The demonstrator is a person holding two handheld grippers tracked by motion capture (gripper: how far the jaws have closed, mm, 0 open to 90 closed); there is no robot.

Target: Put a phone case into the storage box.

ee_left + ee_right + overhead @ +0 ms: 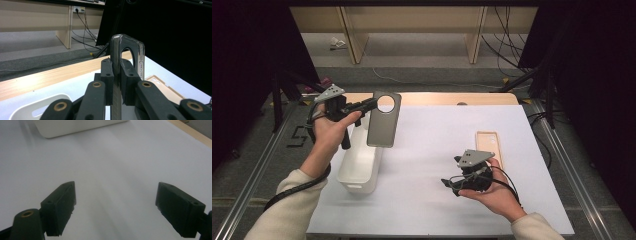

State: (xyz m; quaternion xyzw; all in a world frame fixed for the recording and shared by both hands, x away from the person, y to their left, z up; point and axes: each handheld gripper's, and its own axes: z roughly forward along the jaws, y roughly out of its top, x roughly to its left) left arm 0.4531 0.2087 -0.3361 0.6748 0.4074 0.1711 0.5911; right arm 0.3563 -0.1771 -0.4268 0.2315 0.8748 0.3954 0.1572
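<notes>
looked like lab or recording workroom, not home. white-topped table (437, 200) with wood strip along far edge stood on grey carpet floor (422, 50). black curtains (592, 75) hung at both sides. loose cables (507, 45) ran across floor past far right corner to wall socket (78, 9). plain wooden bench legs (352, 35) stood beyond far edge.

even overhead light, dark surroundings; right gripper view looks slightly blurred.
</notes>
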